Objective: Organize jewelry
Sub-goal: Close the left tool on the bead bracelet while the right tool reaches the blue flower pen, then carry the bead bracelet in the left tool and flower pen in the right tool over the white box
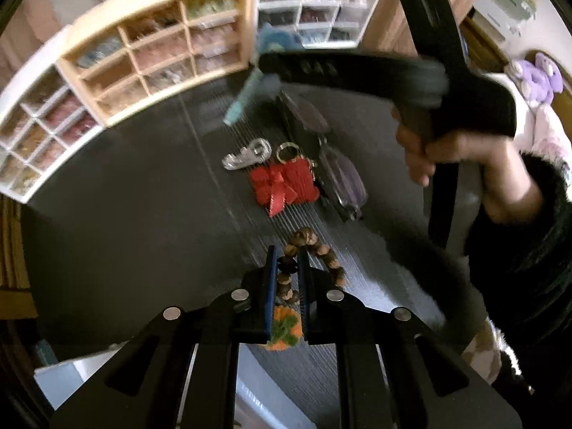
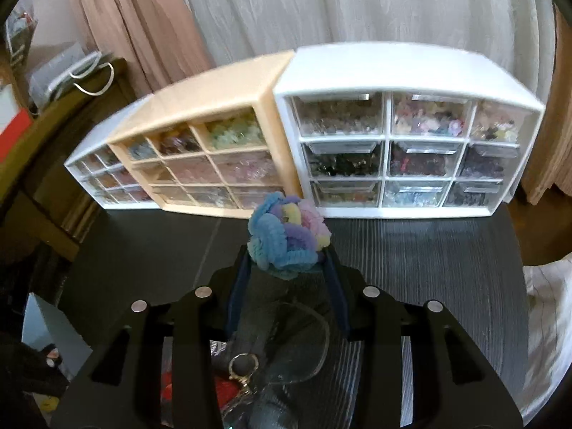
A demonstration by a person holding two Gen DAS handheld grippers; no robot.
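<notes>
On my left, along the back of the dark ribbed tabletop (image 1: 125,221), a white nine-drawer plastic organizer (image 1: 39,136) and a cream-coloured nine-drawer organizer (image 1: 161,53) stand side by side, with a second white drawer organizer (image 2: 407,143) touching the cream one further right. My left gripper (image 1: 287,261) hangs above the table with its jaws pressed onto a brown wooden bead bracelet (image 1: 314,246); an orange-and-green fuzzy charm (image 1: 286,329) sits lower between the fingers. Beyond it lie a clear plastic clip (image 1: 246,155), a red woven keychain with a ribbon bow (image 1: 284,182) and purple-tinted glasses (image 1: 343,175), close together. To the right, my right gripper (image 2: 287,261) is clamped around a pastel blue, purple, pink and yellow chenille knot ball (image 2: 286,232), held just in front of where the cream and white units meet. I judge that I am mid-carry, bringing both pieces toward storage. Next I need a drawer pulled open, which neither loaded gripper can do easily, so one item probably has to be set down first.
</notes>
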